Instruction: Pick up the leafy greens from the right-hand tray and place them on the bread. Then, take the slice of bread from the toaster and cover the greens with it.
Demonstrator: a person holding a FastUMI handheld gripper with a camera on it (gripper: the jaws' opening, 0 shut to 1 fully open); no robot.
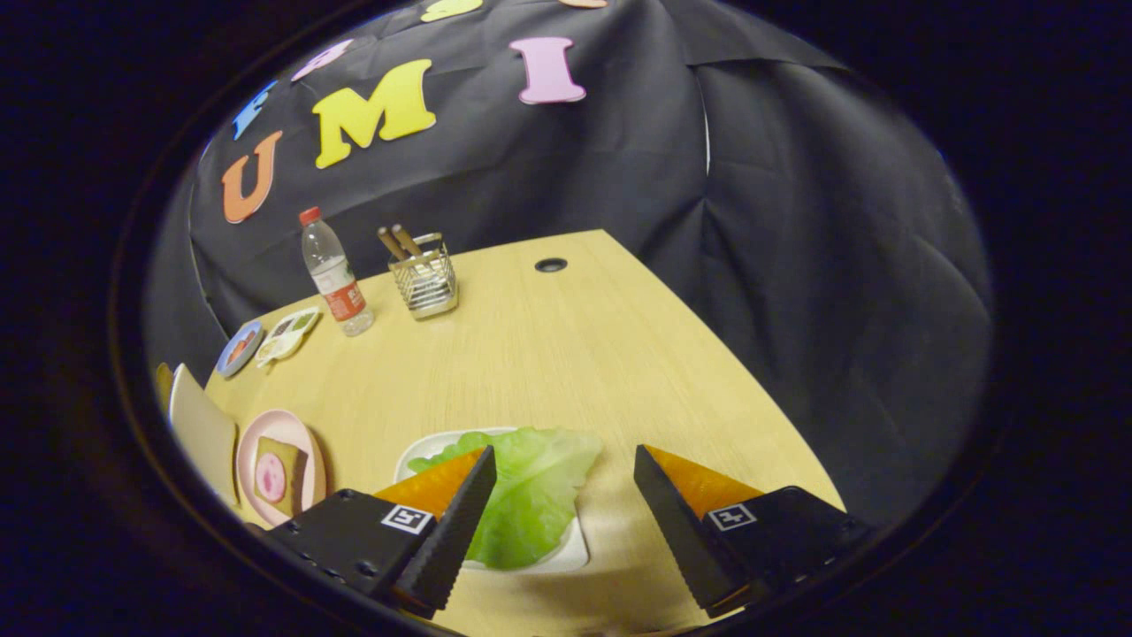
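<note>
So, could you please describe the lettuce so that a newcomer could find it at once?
On the wooden table, look at the near edge, where a white tray sits. The lettuce lies on it, between the open claw's fingers: the only pale green, crinkled leaf there.

Booth wall: black cloth (619, 168), draped in folds, hung behind and to the right of the bench. Bench (548, 354): pale wood-grain top, one round dark cable hole (550, 264) near its far edge. Light: dim overall, brightest on the bench top; the cloth lay mostly in shadow.
</note>
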